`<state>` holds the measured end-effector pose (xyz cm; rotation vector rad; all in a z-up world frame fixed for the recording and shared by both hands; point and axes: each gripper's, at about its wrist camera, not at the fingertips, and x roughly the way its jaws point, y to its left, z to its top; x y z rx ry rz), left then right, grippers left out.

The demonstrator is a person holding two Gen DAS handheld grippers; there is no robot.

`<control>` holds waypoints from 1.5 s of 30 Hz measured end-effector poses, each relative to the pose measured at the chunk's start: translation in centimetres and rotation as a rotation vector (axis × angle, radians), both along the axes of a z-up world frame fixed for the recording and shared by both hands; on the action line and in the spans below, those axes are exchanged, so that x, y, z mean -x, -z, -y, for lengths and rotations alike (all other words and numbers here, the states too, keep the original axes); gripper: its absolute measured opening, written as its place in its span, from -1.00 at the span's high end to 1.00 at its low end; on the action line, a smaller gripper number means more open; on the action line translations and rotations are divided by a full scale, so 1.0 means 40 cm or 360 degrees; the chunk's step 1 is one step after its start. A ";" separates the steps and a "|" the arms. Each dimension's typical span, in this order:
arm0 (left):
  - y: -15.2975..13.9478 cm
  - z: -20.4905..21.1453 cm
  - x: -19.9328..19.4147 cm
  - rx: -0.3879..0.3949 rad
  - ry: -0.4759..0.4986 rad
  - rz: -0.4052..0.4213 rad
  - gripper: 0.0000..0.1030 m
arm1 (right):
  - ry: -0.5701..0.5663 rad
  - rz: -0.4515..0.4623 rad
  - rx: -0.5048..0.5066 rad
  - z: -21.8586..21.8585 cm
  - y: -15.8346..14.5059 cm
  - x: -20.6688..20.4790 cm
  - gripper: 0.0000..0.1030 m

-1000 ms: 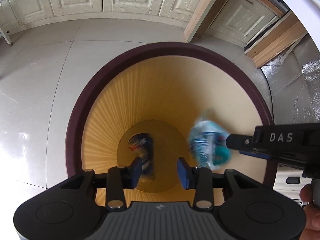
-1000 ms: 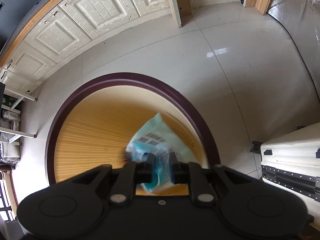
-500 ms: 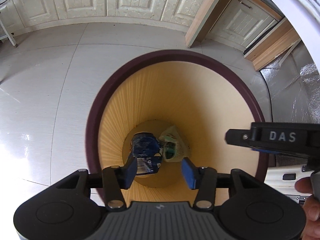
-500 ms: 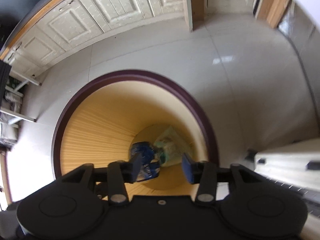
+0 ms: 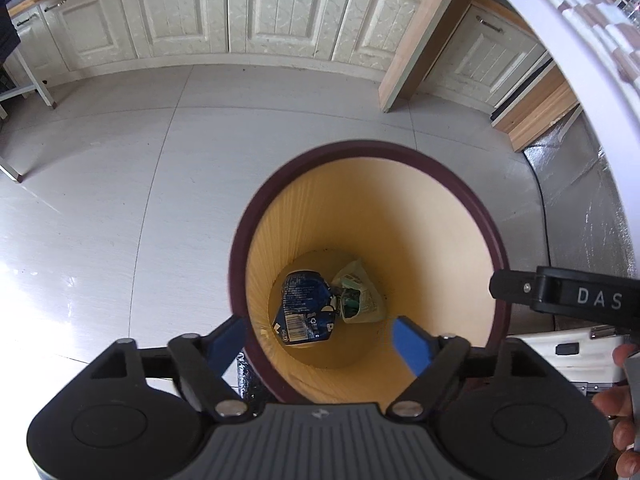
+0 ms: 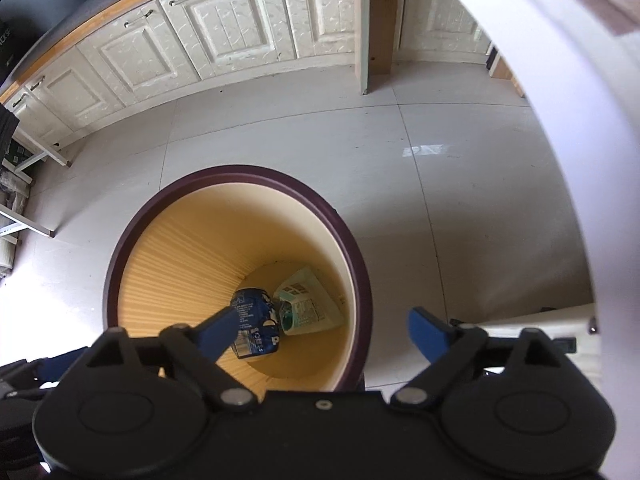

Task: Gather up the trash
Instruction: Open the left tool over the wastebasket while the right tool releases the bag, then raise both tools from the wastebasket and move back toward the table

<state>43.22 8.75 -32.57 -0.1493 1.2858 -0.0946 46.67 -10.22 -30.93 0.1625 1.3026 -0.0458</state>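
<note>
Glossy pale-grey tiled floor (image 5: 120,200) w/ thin grout lines, bright glare at left; cream panelled cabinet doors (image 5: 280,12) w/ metal handles along far wall, under a wood-edged counter; light-wood upright post (image 5: 424,36) btwn cabinets; crinkled silver foil sheet (image 5: 580,208) at right.

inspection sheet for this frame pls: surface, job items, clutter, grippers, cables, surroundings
Surface: pale tiled floor, glossy.
Job's things: bin with dark rim and yellow inside stands on the floor; blue packet and pale green wrapper lie side by side on its bottom.
Clutter: nothing seen on the floor around the bin.
Grippers: left hand-held gripper open, empty, above the bin; right hand-held gripper open, empty.
Cables: one dark cable along the foil-covered strip.
Surroundings: cream cabinets, wooden post, white case.
</note>
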 end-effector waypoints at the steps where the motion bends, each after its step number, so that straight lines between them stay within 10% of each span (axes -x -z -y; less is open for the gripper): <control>1: -0.009 -0.003 0.004 0.0001 -0.0003 0.0003 -0.66 | 0.0014 -0.0012 0.0000 0.005 -0.011 0.003 -0.90; 45: -0.576 -0.038 0.332 0.0003 -0.0045 0.0372 -1.00 | -0.0279 0.0427 -0.0001 0.039 -0.630 0.366 -0.94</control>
